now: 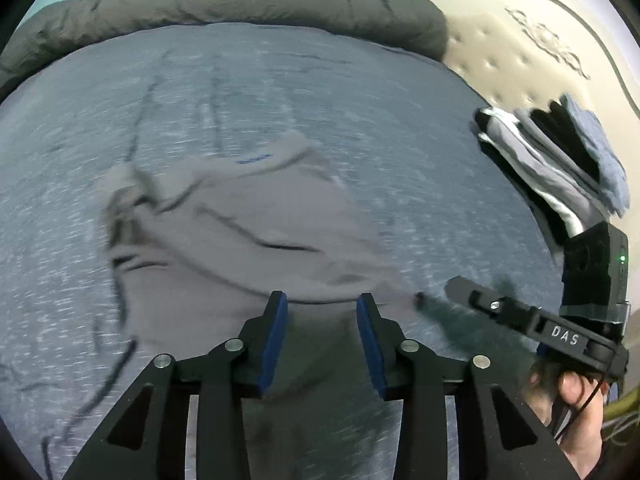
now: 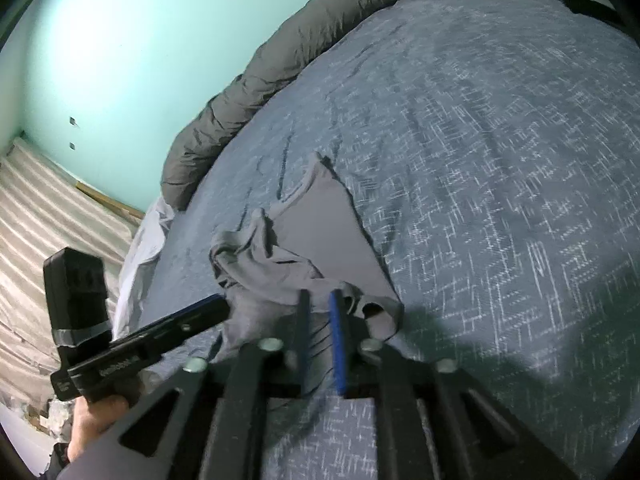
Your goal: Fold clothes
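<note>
A grey garment (image 1: 248,232) lies crumpled on the blue patterned bedspread (image 1: 320,92); it also shows in the right wrist view (image 2: 320,220). My left gripper (image 1: 322,300) is open, its blue pads at the garment's near edge, nothing between them. My right gripper (image 2: 320,300) has its jaws close together with a fold of the grey garment between the pads. The right gripper also shows in the left wrist view (image 1: 436,292), low over the garment's right corner. The left gripper shows in the right wrist view (image 2: 216,304) at the garment's left side.
A stack of folded clothes (image 1: 560,160) sits at the bed's right edge. A rolled dark grey duvet (image 1: 240,0) lines the far side along a teal wall (image 2: 120,40). A beige mattress (image 1: 540,40) is at the right, striped bedding (image 2: 40,208) at the left.
</note>
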`<state>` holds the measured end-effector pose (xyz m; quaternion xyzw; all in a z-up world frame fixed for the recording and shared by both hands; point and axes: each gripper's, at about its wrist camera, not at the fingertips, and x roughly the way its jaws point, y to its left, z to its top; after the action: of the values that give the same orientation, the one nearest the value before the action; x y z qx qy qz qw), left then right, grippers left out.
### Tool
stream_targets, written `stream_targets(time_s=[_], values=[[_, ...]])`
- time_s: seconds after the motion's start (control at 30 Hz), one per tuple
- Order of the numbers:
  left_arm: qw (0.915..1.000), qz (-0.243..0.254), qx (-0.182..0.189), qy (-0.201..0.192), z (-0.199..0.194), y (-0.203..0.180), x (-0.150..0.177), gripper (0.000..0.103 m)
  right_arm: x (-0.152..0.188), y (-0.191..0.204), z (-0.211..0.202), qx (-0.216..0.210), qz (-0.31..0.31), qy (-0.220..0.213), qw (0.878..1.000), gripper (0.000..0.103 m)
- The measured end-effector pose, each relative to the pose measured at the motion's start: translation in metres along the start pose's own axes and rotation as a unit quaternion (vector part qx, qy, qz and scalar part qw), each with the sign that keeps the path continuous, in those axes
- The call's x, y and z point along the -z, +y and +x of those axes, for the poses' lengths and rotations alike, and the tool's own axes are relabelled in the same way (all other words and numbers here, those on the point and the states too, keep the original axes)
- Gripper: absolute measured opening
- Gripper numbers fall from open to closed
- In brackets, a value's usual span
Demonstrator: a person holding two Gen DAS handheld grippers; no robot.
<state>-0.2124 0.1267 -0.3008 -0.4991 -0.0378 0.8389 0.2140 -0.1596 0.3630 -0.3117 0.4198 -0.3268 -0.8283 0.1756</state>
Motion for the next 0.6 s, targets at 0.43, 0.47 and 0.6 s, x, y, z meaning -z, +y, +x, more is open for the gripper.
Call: stream_targets(time_s=[0.43, 0.47, 0.6], values=[[0.9986, -0.035, -0.038, -0.01, -0.004, 0.072, 0.0, 0.041, -0.003, 0.013, 0.027, 0.026, -0.028, 0.023, 0.999, 0.034], [0.9985, -0.036, -0.04, -0.011, -0.003, 0.074, -0.004, 0.041, -0.003, 0.014, 0.029, 0.028, -0.03, 0.025, 0.999, 0.034], [0.9981, -0.025, -0.052, -0.021, -0.001, 0.079, -0.03, 0.041, -0.001, 0.015, 0.034, 0.04, -0.04, 0.034, 0.998, 0.034]])
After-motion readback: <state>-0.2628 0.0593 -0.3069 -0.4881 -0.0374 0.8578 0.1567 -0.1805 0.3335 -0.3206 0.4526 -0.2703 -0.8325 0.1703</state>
